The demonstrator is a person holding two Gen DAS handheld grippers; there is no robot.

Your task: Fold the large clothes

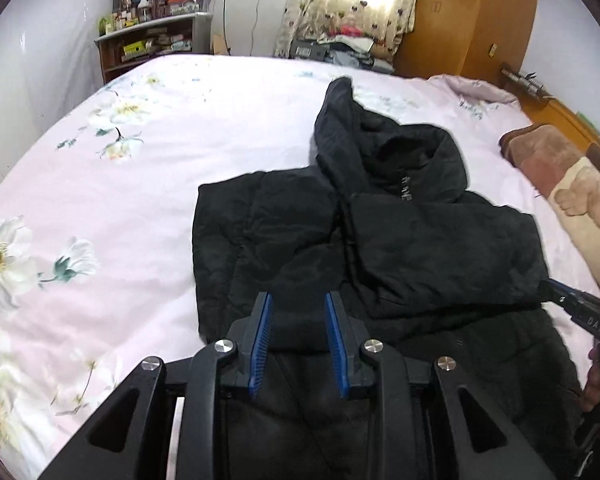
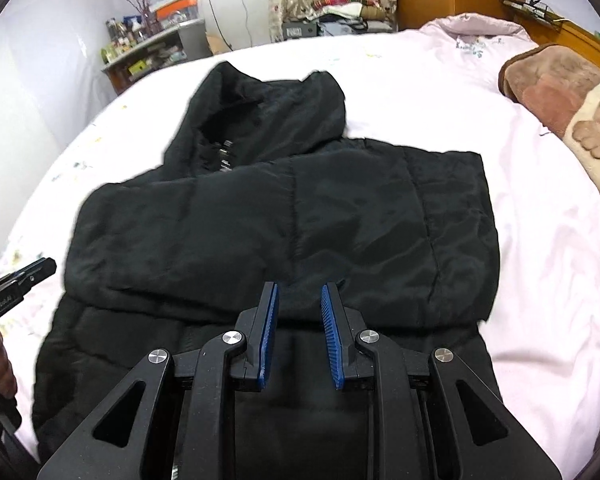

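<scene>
Black jacket (image 1: 364, 232) lies mid-bed, hood toward the top of frame, both sleeves already folded across the chest. That squares the body, so the bottom-up fold looks like the step in hand.

Left tool (image 1: 298, 322) and right tool (image 2: 298, 316): blue pads part-way apart with dark hem fabric running up between them. Can't tell if it's pinched or just lying behind, so confirm the grip.

Room: open pink bedsheet (image 1: 140, 184) at left of the left view. Brown blanket (image 2: 556, 96) sits at the right edge, well apart from the jacket. Hood end is unobstructed.
</scene>
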